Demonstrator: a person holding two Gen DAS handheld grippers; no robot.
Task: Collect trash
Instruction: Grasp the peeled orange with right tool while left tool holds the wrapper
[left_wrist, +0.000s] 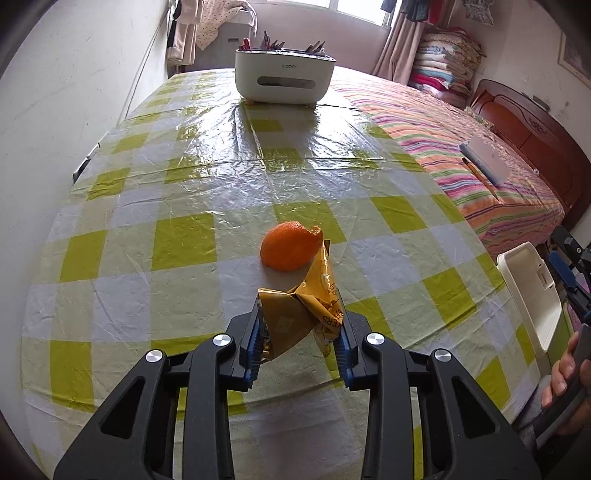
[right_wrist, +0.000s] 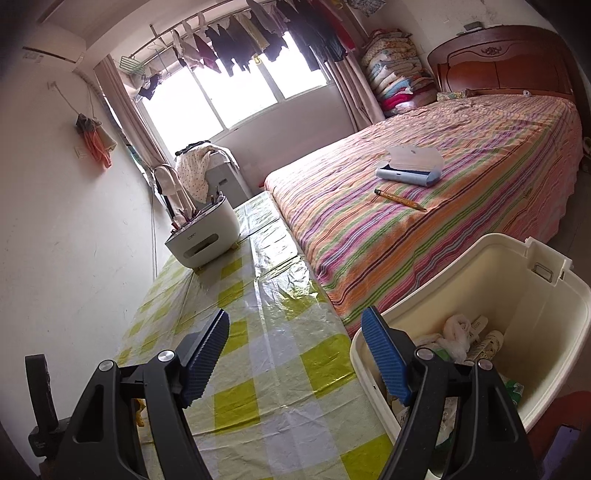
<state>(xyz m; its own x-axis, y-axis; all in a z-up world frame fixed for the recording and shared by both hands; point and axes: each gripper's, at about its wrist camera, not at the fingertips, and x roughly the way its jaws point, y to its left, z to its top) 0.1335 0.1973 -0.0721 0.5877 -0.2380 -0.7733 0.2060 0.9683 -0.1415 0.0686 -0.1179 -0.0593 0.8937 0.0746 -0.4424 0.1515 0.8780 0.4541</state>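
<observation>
Now one wrapper (left_wrist: 306, 314) in left jaws, one orange peel (left_wrist: 290, 245) — seemingly touching

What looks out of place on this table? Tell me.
An orange peel lies loose on the checked tablecloth, hollow side down. Beside it, a crumpled yellow wrapper sits between the left gripper pads. Both are litter; the bin at the table's edge already holds some.

Between my left claw's (left_wrist: 301, 338) ribbed blue rubber pads, a crinkled glossy foil wrapper (left_wrist: 301, 314). At twelve o'clock, dimpled matt orange peel (left_wrist: 290, 245). Shiny creased plastic tablecloth (left_wrist: 147, 206). At three o'clock, smooth cream plastic bin (right_wrist: 517, 291).
</observation>
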